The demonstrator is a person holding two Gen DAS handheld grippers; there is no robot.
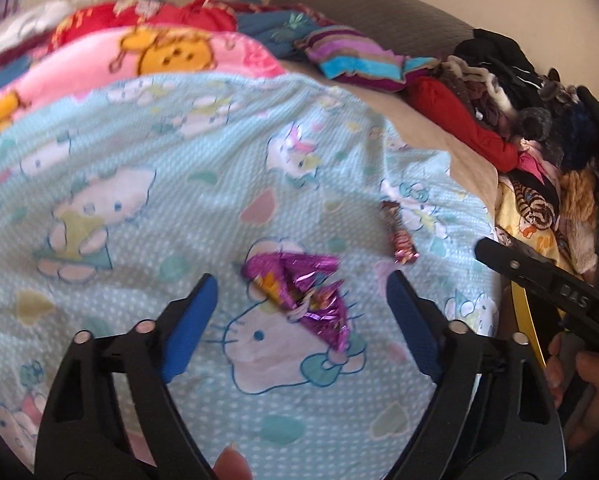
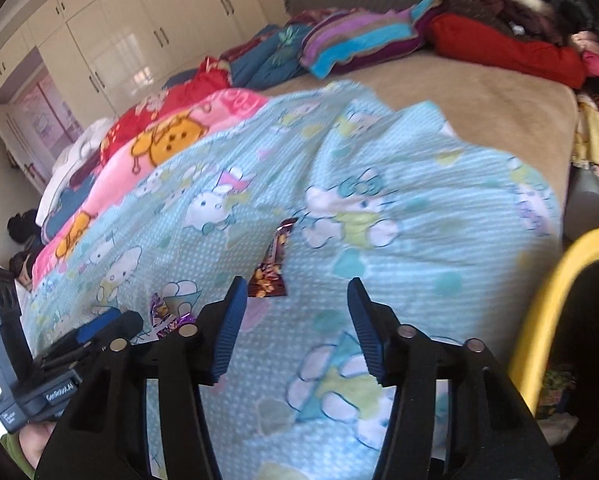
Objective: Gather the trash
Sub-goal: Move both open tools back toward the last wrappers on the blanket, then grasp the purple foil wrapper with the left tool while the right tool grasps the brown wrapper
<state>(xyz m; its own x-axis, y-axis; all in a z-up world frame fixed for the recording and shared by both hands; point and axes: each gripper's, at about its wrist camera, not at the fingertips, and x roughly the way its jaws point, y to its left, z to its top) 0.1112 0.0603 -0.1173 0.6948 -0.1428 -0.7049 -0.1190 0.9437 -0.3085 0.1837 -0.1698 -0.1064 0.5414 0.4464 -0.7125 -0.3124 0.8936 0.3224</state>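
A crumpled purple foil wrapper (image 1: 303,292) lies on the light blue cartoon blanket (image 1: 159,184). My left gripper (image 1: 301,280) is open, its blue pads on either side of the wrapper, just above it. A brown candy-bar wrapper (image 1: 399,236) lies further right on the blanket. In the right wrist view the brown wrapper (image 2: 273,264) lies just ahead and left of my open, empty right gripper (image 2: 297,292). The purple wrapper (image 2: 167,316) shows at lower left beside the left gripper's body (image 2: 23,360).
A yellow-rimmed bin (image 2: 555,300) stands at the bed's right edge. Folded blankets (image 2: 359,40) and a clothes pile (image 1: 531,120) lie at the far end of the bed. White wardrobes (image 2: 119,40) line the wall.
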